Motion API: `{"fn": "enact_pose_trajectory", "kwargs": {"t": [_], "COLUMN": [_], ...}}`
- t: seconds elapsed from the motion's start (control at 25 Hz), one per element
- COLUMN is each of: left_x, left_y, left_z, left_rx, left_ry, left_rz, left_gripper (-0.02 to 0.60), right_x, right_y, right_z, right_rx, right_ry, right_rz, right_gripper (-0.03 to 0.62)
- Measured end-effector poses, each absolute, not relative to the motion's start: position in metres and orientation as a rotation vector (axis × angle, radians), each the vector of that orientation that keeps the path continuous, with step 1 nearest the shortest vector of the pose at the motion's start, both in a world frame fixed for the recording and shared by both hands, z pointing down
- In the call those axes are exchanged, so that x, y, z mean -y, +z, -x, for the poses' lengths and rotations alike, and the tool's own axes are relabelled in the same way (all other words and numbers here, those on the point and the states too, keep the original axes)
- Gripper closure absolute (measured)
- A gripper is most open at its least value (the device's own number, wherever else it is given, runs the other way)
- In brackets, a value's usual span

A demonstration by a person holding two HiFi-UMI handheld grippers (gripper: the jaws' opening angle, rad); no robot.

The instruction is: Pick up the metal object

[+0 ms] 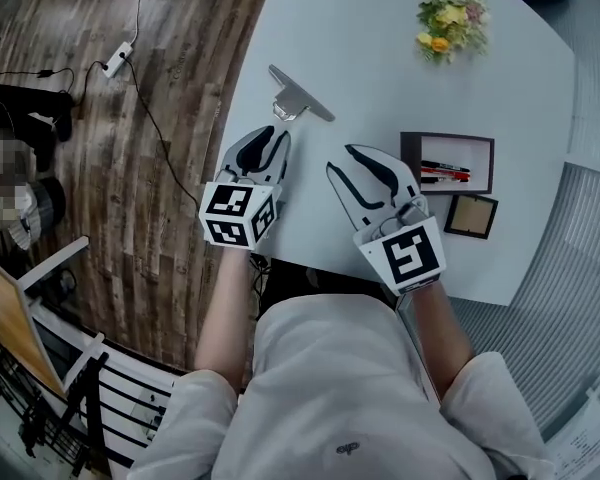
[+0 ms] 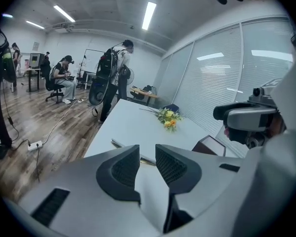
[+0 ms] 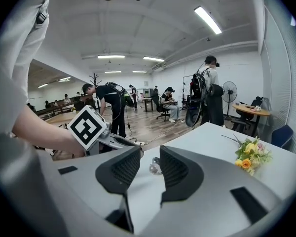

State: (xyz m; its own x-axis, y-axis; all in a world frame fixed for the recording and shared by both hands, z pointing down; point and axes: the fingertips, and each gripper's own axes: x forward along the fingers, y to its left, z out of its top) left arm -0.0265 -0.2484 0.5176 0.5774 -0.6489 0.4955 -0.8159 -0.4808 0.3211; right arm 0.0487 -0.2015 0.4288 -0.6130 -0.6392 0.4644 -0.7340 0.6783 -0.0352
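The metal object (image 1: 298, 96) is a flat grey bar with a short handle. It lies on the white table (image 1: 380, 58), just beyond both grippers. My left gripper (image 1: 268, 136) hovers a little short of it, jaws slightly apart and empty. In the left gripper view the metal object's bar (image 2: 119, 144) shows just past the left gripper (image 2: 147, 149). My right gripper (image 1: 346, 160) hangs to the right and nearer the table's front edge, open and holding nothing. Through the gap of the right gripper (image 3: 150, 152) a shiny bit of the metal object (image 3: 154, 168) is visible.
A bunch of yellow flowers (image 1: 450, 13) lies at the table's far side. A dark tray with pens (image 1: 447, 163) and a small framed square (image 1: 470, 216) sit at the right. The table's left edge drops to wooden floor with a power strip (image 1: 117, 58) and cable.
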Motion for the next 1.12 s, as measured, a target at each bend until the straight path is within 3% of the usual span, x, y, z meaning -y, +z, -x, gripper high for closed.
{"fn": "enact_pose_trajectory", "kwargs": {"t": [0.72,1.12], "left_x": [0.278,0.286], "left_y": [0.577,0.592], "left_z": [0.024,0.027], "left_rx": [1.157,1.112], "left_ry": [0.401,0.217], "left_rz": [-2.108,-1.936], "left_gripper": [0.472,0.462], "right_x": [0.224,0.226], "right_y": [0.454,0.458], "right_z": [-0.049,-0.049], "right_rx": [2.471,2.474], "right_ry": [0.35,0.362], "right_rz": [-1.032,-1.031], "right_gripper": [0.465,0.465]}}
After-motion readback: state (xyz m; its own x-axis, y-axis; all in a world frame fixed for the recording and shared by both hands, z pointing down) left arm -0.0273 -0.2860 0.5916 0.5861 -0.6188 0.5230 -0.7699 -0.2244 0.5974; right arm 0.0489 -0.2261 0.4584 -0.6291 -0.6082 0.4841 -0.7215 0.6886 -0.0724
